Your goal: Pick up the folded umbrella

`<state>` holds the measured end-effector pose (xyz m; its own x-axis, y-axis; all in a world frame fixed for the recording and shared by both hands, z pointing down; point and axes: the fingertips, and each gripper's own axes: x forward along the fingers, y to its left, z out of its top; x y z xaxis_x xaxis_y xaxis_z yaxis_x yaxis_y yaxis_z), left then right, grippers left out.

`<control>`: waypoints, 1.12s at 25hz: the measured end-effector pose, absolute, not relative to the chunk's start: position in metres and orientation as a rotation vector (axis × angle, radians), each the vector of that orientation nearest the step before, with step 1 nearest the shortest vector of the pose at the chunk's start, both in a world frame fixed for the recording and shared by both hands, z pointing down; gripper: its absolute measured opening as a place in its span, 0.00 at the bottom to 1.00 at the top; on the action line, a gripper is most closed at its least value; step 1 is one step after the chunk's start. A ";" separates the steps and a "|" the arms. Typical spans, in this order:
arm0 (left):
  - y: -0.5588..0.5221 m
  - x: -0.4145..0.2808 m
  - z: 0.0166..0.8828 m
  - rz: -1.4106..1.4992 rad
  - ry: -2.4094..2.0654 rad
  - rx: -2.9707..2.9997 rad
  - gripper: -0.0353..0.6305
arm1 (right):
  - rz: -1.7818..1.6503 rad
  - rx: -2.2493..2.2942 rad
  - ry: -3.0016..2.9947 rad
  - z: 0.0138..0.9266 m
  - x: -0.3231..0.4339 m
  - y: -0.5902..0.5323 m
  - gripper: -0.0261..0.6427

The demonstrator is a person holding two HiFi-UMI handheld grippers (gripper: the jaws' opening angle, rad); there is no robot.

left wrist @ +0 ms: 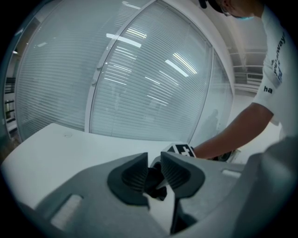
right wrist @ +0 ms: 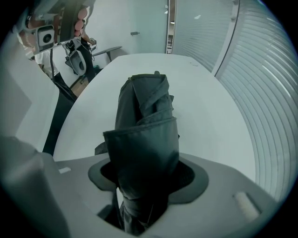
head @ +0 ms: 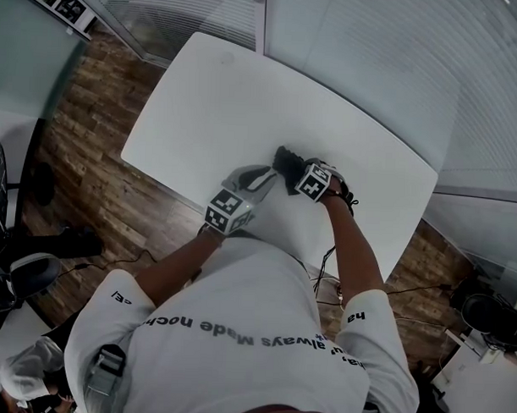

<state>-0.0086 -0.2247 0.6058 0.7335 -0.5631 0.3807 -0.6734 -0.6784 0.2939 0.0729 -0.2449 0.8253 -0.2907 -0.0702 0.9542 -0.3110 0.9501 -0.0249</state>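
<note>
Dark grey folded fabric umbrella (right wrist: 144,135): lying on white table (right wrist: 209,107). Right gripper (right wrist: 146,179): fingers (right wrist: 188,179) closing against umbrella's sides. Left gripper (left wrist: 154,165), beside umbrella: fingers (left wrist: 132,179) released, narrowly parted.

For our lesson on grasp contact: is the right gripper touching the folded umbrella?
Touching. The right gripper view shows the folded umbrella filling the gap of the right gripper, whose jaws are closing, both pads against its fabric.
</note>
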 end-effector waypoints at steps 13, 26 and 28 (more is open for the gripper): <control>-0.231 -0.011 0.590 0.328 -0.958 2.537 0.19 | 0.264 0.416 -1.917 0.807 0.076 -0.247 0.39; -0.225 0.000 0.571 0.275 -0.967 2.556 0.19 | 0.253 0.676 -2.055 0.745 0.099 -0.253 0.39; -0.225 0.004 0.568 0.267 -0.966 2.561 0.19 | 0.255 0.719 -2.079 0.734 0.104 -0.255 0.39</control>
